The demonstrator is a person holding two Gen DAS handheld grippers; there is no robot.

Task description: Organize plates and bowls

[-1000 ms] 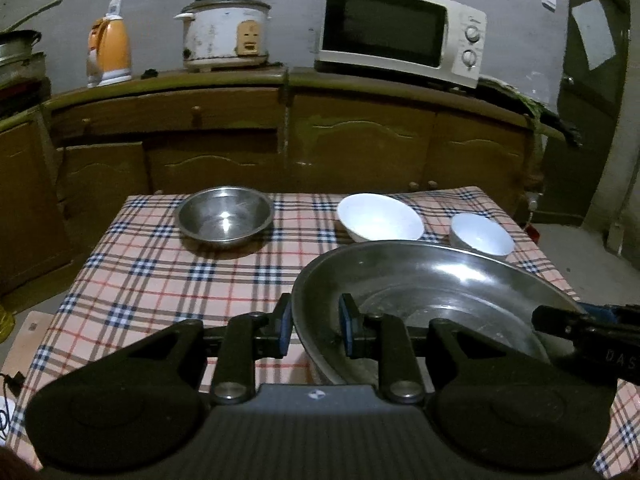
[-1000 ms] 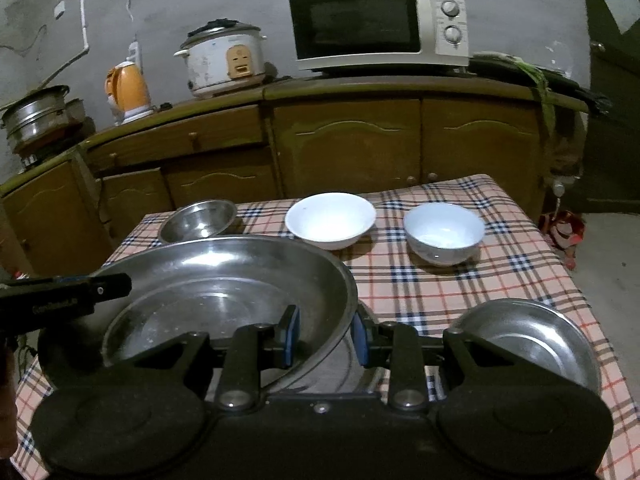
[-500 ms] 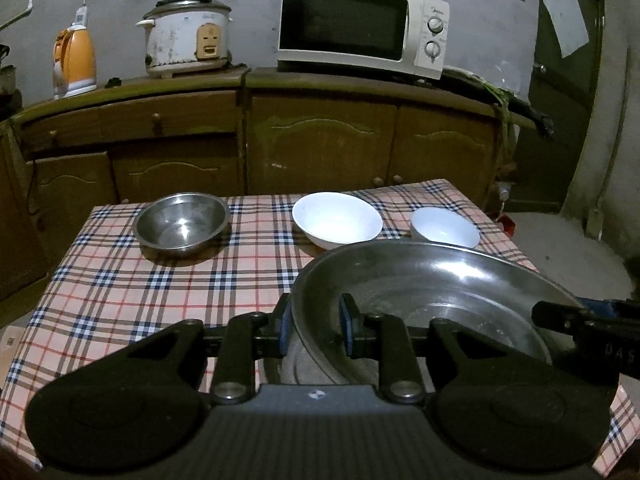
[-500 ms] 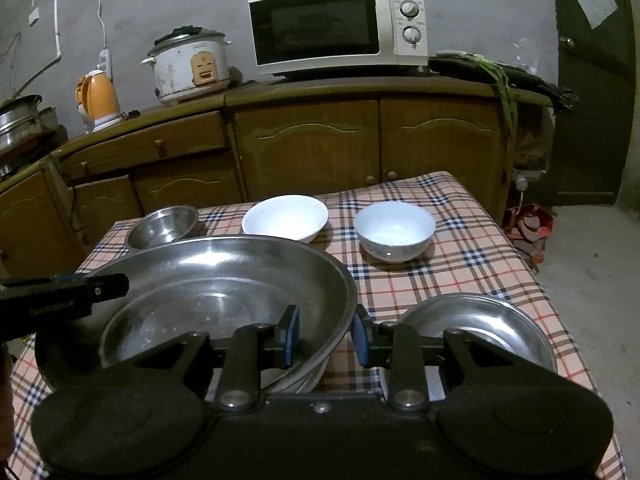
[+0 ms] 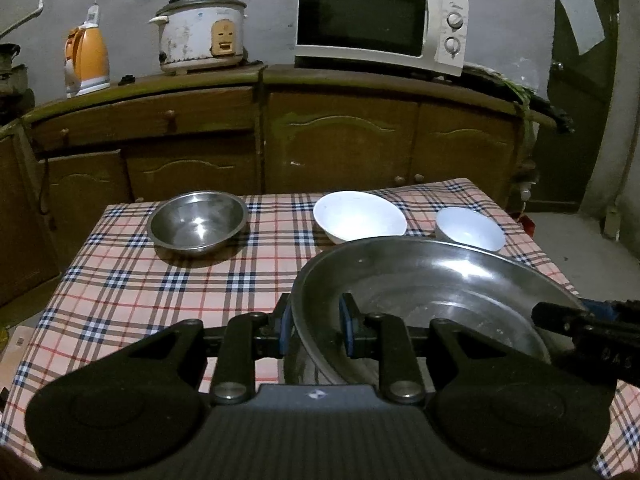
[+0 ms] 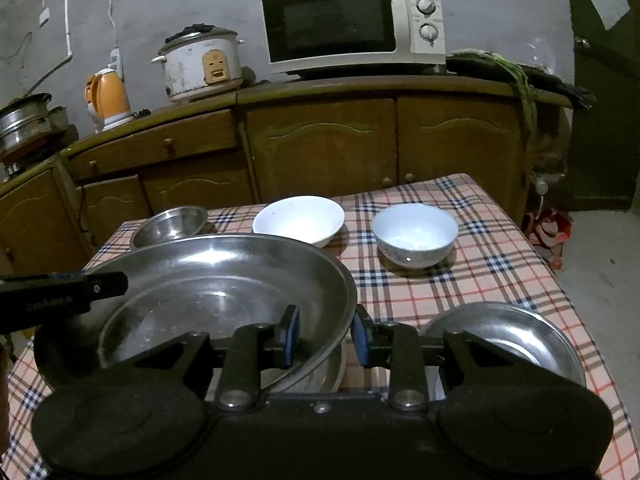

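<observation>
Nearest the cameras, a large steel basin (image 5: pixel 424 304) is held off the table by both grippers at once. The left gripper (image 5: pixel 314 330) has its jaws narrow, pinching the basin's left rim with one blue pad inside and one outside. The right gripper (image 6: pixel 326 338) clamps the right rim the same way, its jaws a little wider. Both point down at a slant toward the table. Under the basin's right edge, in the right wrist view, another steel vessel shows, though what it is cannot be told.

Just right of the basin a shallow steel dish (image 6: pixel 508 340) lies near the table's front right corner. The checked tablecloth (image 5: pixel 132 288) is bare on the left and through the middle, giving free room there.

Farther back three bowls stand in a row, well apart: a round steel bowl (image 5: pixel 198 224) on the left, a wide white bowl (image 5: pixel 360 216) in the middle, and a smaller, deeper white bowl (image 6: pixel 416 234) on the right, near the table's right edge.

Behind the table runs a wooden cabinet (image 5: pixel 340 136), carrying an orange kettle (image 5: pixel 88 60), a worn rice cooker (image 5: pixel 200 32) and a white microwave (image 5: pixel 380 20).
</observation>
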